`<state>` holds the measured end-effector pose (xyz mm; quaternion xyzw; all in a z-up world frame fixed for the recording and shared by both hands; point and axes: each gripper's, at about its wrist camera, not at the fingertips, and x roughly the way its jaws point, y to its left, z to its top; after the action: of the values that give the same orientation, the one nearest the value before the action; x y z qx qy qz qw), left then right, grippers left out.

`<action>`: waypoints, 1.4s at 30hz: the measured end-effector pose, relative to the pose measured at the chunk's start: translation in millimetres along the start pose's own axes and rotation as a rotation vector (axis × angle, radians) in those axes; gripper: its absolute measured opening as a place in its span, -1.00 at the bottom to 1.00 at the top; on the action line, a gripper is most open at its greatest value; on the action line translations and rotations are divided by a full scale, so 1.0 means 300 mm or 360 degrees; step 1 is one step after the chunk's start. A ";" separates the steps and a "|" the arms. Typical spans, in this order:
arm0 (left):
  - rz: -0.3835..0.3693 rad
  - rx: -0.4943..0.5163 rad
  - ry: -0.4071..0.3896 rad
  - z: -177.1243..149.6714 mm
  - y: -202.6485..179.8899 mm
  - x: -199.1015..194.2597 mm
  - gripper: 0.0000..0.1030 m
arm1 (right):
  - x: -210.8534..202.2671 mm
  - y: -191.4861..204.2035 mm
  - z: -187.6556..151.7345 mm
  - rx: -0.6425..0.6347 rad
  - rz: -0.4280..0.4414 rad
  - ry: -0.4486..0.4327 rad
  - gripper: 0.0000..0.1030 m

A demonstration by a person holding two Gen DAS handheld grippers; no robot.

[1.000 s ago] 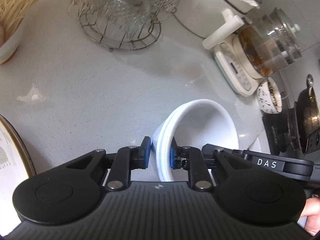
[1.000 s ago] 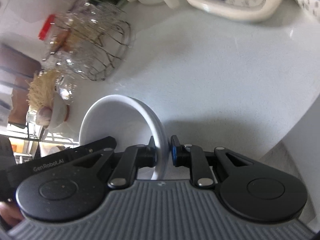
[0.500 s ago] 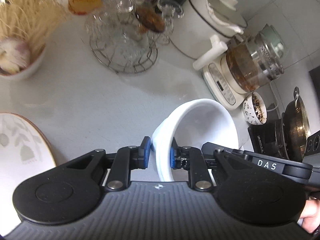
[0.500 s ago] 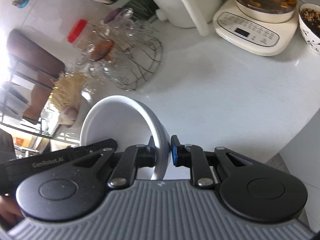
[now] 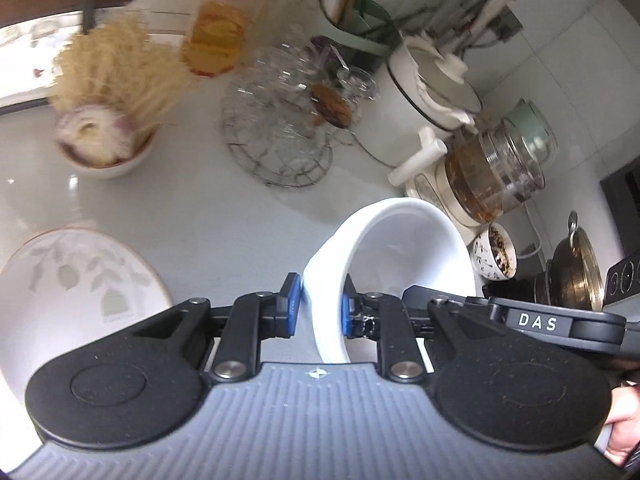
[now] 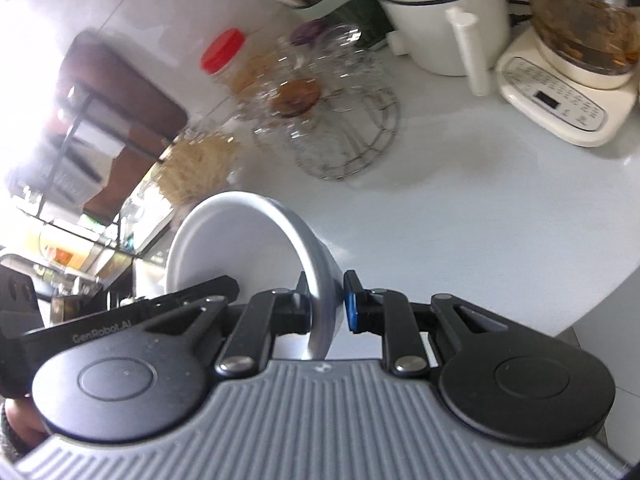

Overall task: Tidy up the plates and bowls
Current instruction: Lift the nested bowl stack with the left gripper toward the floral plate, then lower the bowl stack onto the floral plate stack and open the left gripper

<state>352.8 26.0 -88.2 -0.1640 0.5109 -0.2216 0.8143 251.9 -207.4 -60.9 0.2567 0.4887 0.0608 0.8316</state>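
A white bowl (image 5: 408,248) hangs tilted above the grey counter (image 5: 224,224), gripped from two sides. My left gripper (image 5: 320,312) is shut on its near rim, blue pads pressing the wall. In the right wrist view my right gripper (image 6: 328,304) is shut on the opposite rim of the same bowl (image 6: 240,240). The right gripper's black arm (image 5: 532,322) shows behind the bowl in the left wrist view. A leaf-patterned plate (image 5: 60,288) lies on the counter at the lower left.
A wire rack of glass cups (image 5: 280,136), a red-lidded jar (image 5: 224,20), a bowl of noodles and onion (image 5: 104,152), a white pot (image 5: 432,92), a glass kettle on its base (image 5: 492,168), a small patterned cup (image 5: 496,256) and a metal pot (image 5: 576,272) ring the counter.
Both grippers have risen with the bowl between them. The counter looks farther away, and the plate, jar and noodle bowl have come more into view.
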 end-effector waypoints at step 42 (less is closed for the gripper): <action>0.0292 -0.0491 -0.0081 -0.172 0.667 -0.073 -0.56 | 0.555 0.425 -0.202 -0.0447 -0.0059 0.0425 -0.60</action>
<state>336.4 205.1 -192.2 -0.2454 0.5308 -0.0612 0.8089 305.6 -16.7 -152.6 0.1188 0.5860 0.1467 0.7880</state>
